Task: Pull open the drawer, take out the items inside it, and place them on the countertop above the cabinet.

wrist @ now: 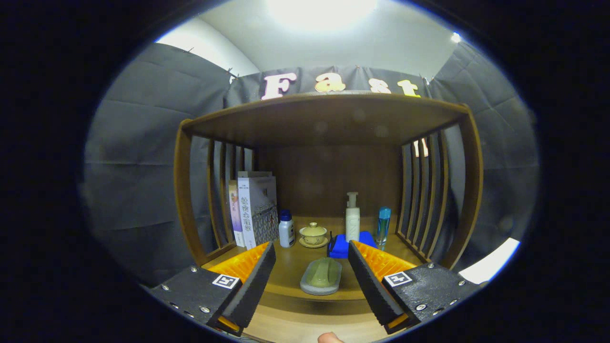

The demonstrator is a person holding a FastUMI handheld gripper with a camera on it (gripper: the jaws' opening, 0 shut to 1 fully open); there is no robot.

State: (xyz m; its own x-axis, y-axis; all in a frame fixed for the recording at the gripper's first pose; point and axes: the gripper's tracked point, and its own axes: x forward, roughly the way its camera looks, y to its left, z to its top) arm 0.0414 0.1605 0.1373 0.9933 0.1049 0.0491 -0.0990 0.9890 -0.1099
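Gripper view, facing the wooden cabinet's open shelf. The pale green, ridged object on its grey oval dish (321, 276) lies on the brown wooden countertop (290, 269) between the two fingers and just ahead of their tips. The gripper (311, 251) holds nothing; its orange-and-black fingers stand wide apart. The drawer cannot be made out from this angle, though a fingertip-like shape (330, 337) sits below the fingers at the near edge.

Beyond the dish stand a small lidded yellow tea bowl on a saucer (313, 234), a folded blue cloth (344, 247), a white pump bottle (352, 218), a slim clear bottle with a blue cap (383, 225), a white bottle with a dark blue cap (286, 228) and upright books (257, 209).

Likely risk: with the shelf this crowded, a further item set down carelessly, or a wide finger swung inward, could knock over the tall bottles or push the dish.
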